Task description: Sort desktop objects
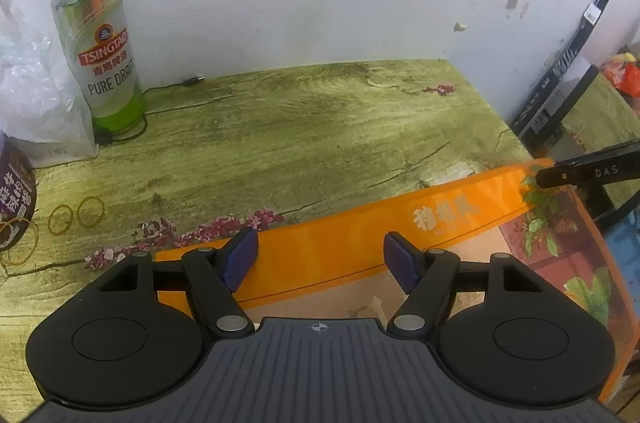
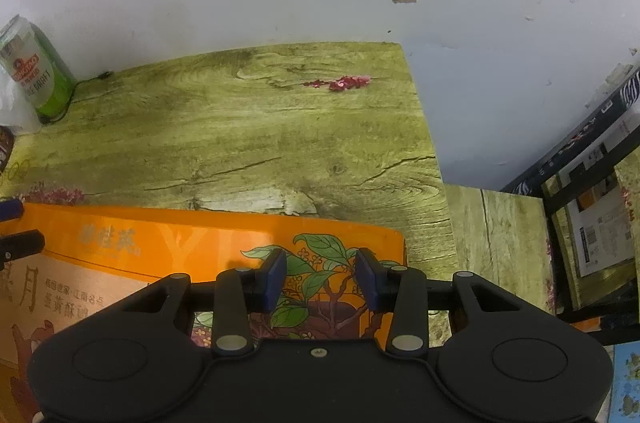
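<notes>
An orange gift box (image 1: 360, 239) with gold lettering and a floral print lies at the near edge of the table, its far right corner (image 2: 384, 235) close to the table's right edge. My left gripper (image 1: 320, 243) hangs open above the box's far orange band, and its blue pads touch nothing. My right gripper (image 2: 320, 263) sits over the floral corner with its jaws drawn close together. The print shows through the narrow gap, and I see nothing clamped. A green and silver Tsingtao beer can (image 1: 100, 47) stands upright at the back left by the wall.
The wood-grain table (image 1: 300, 135) ends at a white wall. A clear plastic bag (image 1: 28, 95), a purple round tub (image 1: 16, 191), yellow rubber bands (image 1: 76, 215) and a black cable (image 1: 168, 91) crowd the left side. A black frame with boxes (image 2: 592, 223) stands past the right edge.
</notes>
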The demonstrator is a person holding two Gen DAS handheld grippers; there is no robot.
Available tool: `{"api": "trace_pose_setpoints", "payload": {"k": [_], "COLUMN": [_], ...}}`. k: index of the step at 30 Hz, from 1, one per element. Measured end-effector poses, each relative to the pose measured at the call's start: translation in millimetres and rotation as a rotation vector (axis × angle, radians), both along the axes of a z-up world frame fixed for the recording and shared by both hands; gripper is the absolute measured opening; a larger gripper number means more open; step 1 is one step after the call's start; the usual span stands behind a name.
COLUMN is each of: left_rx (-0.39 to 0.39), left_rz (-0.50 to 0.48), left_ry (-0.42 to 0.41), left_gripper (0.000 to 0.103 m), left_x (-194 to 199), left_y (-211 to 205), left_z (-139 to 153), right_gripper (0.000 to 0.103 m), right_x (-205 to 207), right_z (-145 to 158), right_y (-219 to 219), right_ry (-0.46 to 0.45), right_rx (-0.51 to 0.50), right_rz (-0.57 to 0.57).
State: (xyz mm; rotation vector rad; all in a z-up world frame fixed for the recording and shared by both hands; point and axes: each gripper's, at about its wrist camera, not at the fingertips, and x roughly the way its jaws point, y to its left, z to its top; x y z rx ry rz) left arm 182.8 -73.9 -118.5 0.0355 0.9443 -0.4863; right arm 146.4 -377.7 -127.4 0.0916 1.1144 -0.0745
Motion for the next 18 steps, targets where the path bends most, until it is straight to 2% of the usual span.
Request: {"api": "trace_pose_setpoints", "payload": {"k": [5,7,8,9,11,12,14,17,18], "left_rx": [-0.051,-0.085,-0.099,-0.109,-0.122,-0.128,-0.127,-0.103,-0.088], "left_rz": [0.031,0.051,0.069,0.09,0.122,0.131,0.15,0.177,0.19], "left_ry": [-0.059,-0.09,-0.108,-0.128,-0.161,-0.171,-0.192,-0.247,-0.269], "left_gripper": [0.076,0.087,0.091,0.1,0.103,0.103,0.103,0.103,0.103], "left_x": [-12.8,-19.8,-24.6,-30.1,-41.0,-46.9,-60.1,-84.9,-94.3], "left_y": [17.6,25.5,29.1,32.2,37.7,39.1,41.1,41.1,40.6], "left_z": [11.5,18.8,23.4,28.7,38.8,44.0,53.9,67.4,71.7], "right_gripper": [0.038,0.041,0.049,0.053,0.082,0.087,0.091,0.103,0.103], "right_x": [-19.6,-31.6,-38.4,-44.9,-59.7,-64.8,-77.2,-97.4,-104.1], "right_z": [17.1,27.6,33.4,39.0,50.1,54.6,64.7,79.3,83.2], "right_y": [-0.7,-1.5,-1.2,-0.7,-1.6,-2.5,-3.6,-2.4,-2.0], "right_ry": [-0.068,-0.108,-0.129,-0.148,-0.185,-0.194,-0.226,-0.302,-0.327], "right_rx": [0.019,0.037,0.049,0.063,0.115,0.146,0.198,0.187,0.18], "right_rz": [-0.021,-0.031,-0.029,-0.025,-0.012,-0.008,-0.008,-0.006,-0.001]}}
